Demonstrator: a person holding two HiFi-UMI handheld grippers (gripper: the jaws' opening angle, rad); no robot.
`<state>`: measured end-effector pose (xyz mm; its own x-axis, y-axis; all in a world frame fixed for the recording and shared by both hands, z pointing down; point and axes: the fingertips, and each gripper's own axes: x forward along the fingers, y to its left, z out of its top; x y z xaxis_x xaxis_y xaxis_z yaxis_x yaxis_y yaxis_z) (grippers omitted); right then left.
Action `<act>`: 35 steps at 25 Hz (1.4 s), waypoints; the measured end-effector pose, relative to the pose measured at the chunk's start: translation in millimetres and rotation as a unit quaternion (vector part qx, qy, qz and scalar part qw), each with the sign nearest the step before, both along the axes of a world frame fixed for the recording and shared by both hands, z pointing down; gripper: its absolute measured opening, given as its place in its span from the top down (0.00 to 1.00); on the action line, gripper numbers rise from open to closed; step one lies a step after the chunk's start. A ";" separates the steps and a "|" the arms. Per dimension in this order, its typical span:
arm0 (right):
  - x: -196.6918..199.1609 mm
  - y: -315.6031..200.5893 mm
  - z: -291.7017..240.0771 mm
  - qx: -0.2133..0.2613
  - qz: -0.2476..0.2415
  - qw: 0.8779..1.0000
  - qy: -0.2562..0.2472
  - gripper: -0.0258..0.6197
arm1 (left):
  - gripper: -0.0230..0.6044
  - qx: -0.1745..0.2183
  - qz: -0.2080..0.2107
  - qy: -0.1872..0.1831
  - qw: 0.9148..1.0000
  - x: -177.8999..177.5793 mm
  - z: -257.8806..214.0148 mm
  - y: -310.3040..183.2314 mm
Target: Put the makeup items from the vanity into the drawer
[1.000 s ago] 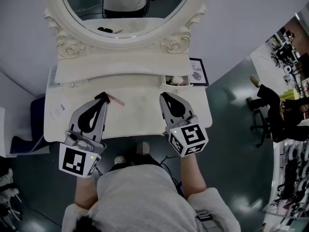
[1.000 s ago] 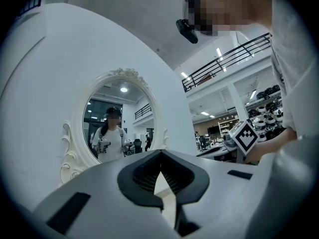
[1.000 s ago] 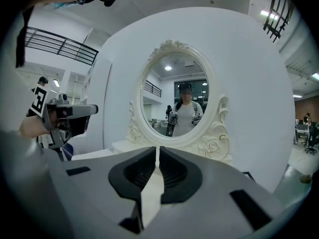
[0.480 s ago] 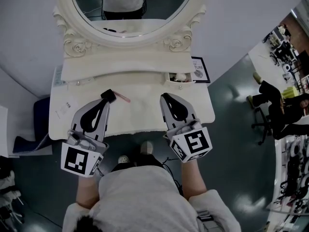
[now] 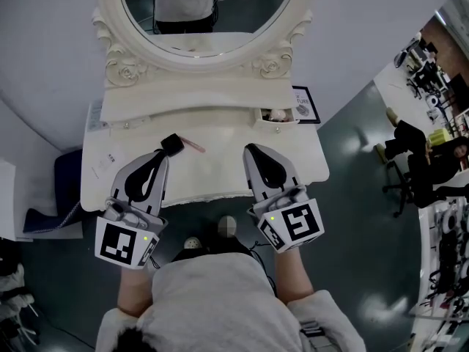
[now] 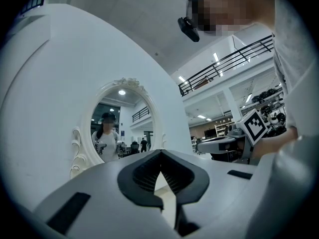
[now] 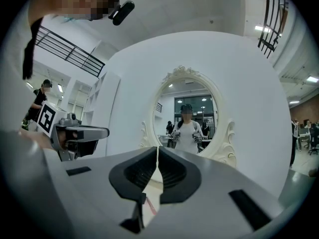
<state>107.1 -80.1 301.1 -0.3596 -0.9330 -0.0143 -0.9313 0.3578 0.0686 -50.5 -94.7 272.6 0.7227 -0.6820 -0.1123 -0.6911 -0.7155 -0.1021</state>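
Right gripper [image 7: 158, 151] (jaws together) faces mirror [image 7: 192, 114]

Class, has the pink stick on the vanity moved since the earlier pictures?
No. The pink stick lies just as far from the open drawer as before; only the whole view shifted.

Slim pink stick [image 5: 194, 146] lying flat and slanted on the cream vanity worktop [image 5: 212, 173], left of centre. Small drawer [image 5: 278, 124] at back right, open, with pale round items [image 5: 276, 114] inside, too small to identify.

Left gripper [image 5: 159, 155] drawn back off black makeup item [image 5: 172, 144], right gripper [image 5: 249, 149] jaws closing, nothing between them.
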 end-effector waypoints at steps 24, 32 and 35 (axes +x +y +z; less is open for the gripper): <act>-27.8 15.9 -15.7 0.024 0.002 1.000 -0.001 0.92 | 0.94 0.009 0.007 0.014 1.000 -19.1 -7.5 7.5; -31.2 14.4 -18.9 0.030 0.001 1.000 -0.004 0.92 | 0.94 0.015 0.013 0.013 1.000 -17.2 -9.6 6.7; -33.1 13.7 -19.1 0.032 0.000 0.999 -0.005 0.92 | 0.94 0.016 0.014 0.014 1.000 -17.9 -10.0 6.0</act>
